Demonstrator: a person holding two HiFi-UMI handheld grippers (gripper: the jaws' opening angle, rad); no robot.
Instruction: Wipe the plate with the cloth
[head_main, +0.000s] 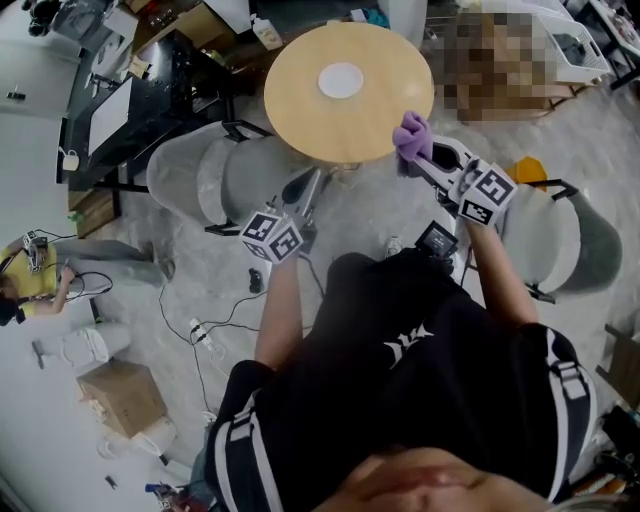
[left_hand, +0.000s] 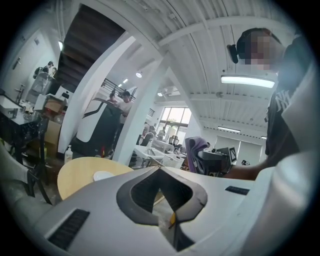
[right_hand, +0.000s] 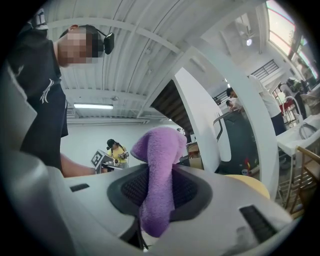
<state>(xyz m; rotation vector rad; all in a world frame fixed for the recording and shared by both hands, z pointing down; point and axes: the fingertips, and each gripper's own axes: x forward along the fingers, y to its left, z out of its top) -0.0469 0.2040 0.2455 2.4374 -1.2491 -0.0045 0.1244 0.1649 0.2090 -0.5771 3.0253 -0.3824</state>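
A small white plate (head_main: 341, 80) lies in the middle of a round wooden table (head_main: 300, 100); the left gripper view shows the plate (left_hand: 103, 175) low at the left. My right gripper (head_main: 418, 152) is shut on a purple cloth (head_main: 411, 133) and hovers at the table's near right edge. In the right gripper view the cloth (right_hand: 158, 170) is pinched upright between the jaws. My left gripper (head_main: 302, 190) is shut with nothing in it, just short of the table's near edge, and its tips (left_hand: 165, 192) meet in its own view.
Two grey padded chairs (head_main: 215, 175) (head_main: 565, 235) stand on either side of me. A dark desk (head_main: 130, 100) with clutter is at the upper left, cardboard boxes (head_main: 120, 395) and cables lie on the floor, and a seated person (head_main: 30, 275) is at the far left.
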